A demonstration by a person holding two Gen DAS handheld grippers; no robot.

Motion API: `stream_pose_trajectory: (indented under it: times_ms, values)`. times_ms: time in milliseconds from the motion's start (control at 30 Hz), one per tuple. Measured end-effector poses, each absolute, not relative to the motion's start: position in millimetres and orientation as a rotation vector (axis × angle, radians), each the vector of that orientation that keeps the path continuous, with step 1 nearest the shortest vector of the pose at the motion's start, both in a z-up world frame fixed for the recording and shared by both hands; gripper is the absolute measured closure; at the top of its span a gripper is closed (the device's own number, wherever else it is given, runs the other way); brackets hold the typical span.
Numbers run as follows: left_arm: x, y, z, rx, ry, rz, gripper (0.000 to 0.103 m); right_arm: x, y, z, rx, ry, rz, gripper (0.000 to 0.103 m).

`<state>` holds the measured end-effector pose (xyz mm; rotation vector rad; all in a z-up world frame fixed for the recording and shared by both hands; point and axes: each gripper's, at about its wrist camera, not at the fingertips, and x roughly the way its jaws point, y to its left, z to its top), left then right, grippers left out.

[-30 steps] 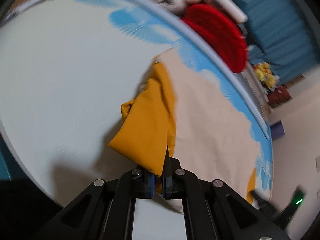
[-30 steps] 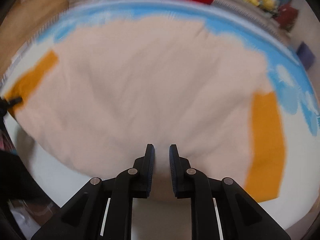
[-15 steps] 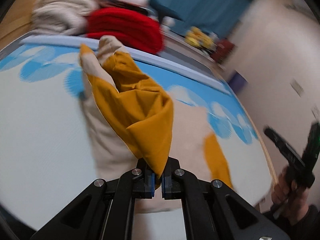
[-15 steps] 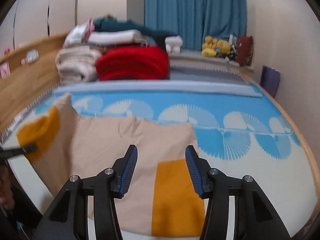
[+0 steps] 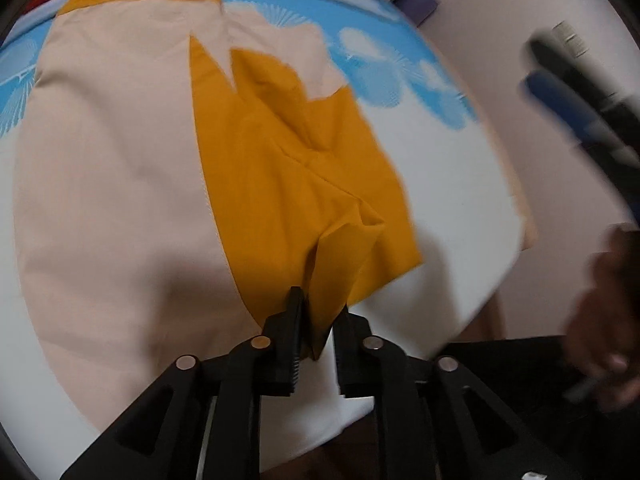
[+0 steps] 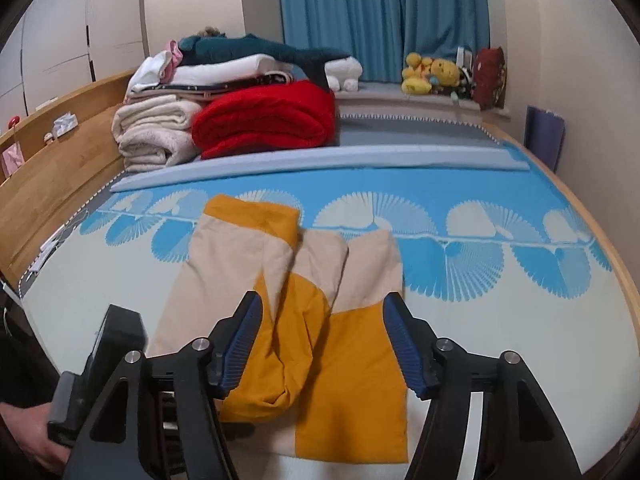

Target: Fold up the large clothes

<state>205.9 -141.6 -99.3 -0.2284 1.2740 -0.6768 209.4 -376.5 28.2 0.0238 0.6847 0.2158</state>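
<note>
The garment (image 6: pixel 280 280) lies on the bed (image 6: pixel 520 320), one mustard sleeve (image 5: pixel 320 240) folded across it. The left gripper (image 5: pixel 316 320) seems barely clamped on that sleeve; the right gripper (image 6: pixel 320 332) hangs wide apart above. Next: release, smooth flat.

No text, label, brand, number or sign can be read in either view. The cards and small items on the wooden headboard (image 6: pixel 60 128) at the far left are too small to make out. The bed cover (image 6: pixel 480 200) carries only a blue and white fan pattern, with no lettering. The beige and mustard garment (image 6: pixel 332 344) shows no tag or print. The white plate on the wall (image 5: pixel 570 40) at the far right of the left wrist view is blurred, so any marking on it cannot be told.
</note>
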Motion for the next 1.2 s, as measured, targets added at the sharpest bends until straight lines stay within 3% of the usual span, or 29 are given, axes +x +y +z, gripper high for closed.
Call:
stream_pose_trajectory:
  times_ms: [33, 133, 333, 500, 833, 900, 967, 1200]
  values:
    - [202, -131, -91, -0.261, 1.268, -0.708, 0.077, 211, -378, 26, 0.033, 0.694, 0.22, 0.037]
    - [196, -91, -59, -0.296, 1.214, -0.777, 0.069, 220, -382, 18, 0.098, 0.734, 0.241, 0.035]
    - [199, -24, -27, -0.167, 1.094, -0.601, 0.068, 244, -385, -10, 0.249, 0.862, 0.274, 0.033]
    - [206, 6, -48, -0.172, 1.072, -0.443, 0.068, 269, -374, -56, 0.361, 1.054, 0.319, 0.033]
    - [228, 15, -57, -0.173, 1.057, -0.309, 0.068, 290, -344, -125, 0.306, 1.31, 0.218, 0.034]
    - [231, 19, -60, -0.198, 1.066, -0.302, 0.068, 290, -337, -128, 0.287, 1.314, 0.226, 0.046]
    - [235, 22, -63, -0.21, 1.073, -0.293, 0.068, 288, -330, -125, 0.266, 1.296, 0.255, 0.09]
    - [236, 18, -60, -0.295, 1.066, -0.358, 0.068, 252, -339, -42, 0.215, 0.938, 0.342, 0.098]
